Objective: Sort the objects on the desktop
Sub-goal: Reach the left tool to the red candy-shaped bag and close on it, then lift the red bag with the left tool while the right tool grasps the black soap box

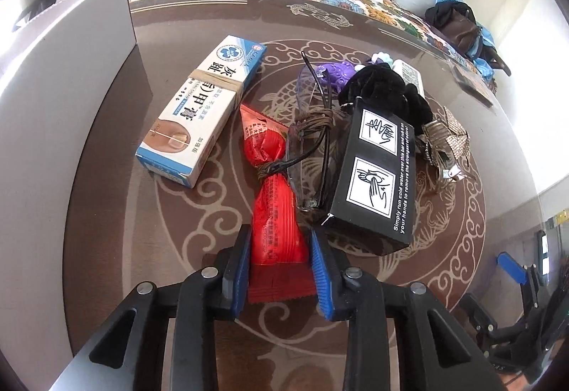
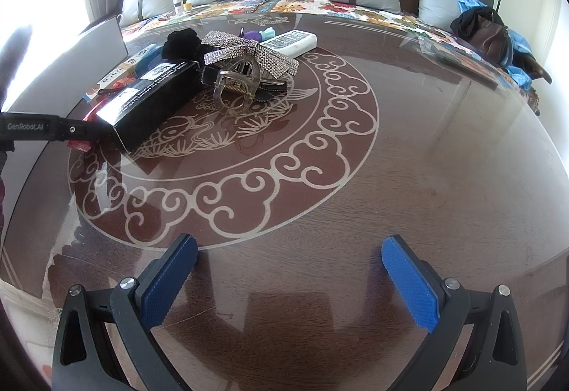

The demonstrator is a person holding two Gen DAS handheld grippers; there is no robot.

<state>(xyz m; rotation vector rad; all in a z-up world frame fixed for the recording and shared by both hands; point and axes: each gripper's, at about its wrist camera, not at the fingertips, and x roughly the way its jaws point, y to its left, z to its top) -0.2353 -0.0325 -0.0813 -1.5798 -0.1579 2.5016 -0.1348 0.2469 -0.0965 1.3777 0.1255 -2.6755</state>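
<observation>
Red snack packet (image 1: 275, 213) is sitting pinched between the left gripper's (image 1: 279, 263) jaws, the right gripper's (image 2: 288, 279) gaping wide, everything beyond lying unsorted.

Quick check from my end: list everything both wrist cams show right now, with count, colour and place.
Red snack packet: 1, red, between the left pads, tied by cord to the glasses.
Glasses: 1, clear with dark arms, beside the black box.
Black box: 1, black with white hand pictograms, right of the packet.
Ointment box: 1, white and blue, rubber-banded, left of the packet.
Black scrunchie: 1, behind the black box.
Rhinestone bow clip: 1, silver, on the pile.
Clear claw clip: 1, under the bow.
Remote: 1, white, far side.
Grey box: 1, table's left edge.
Table: 1, brown, glass-topped.
Left hand-held gripper: closed on the packet.
Right hand-held gripper: open, holding nothing.
</observation>
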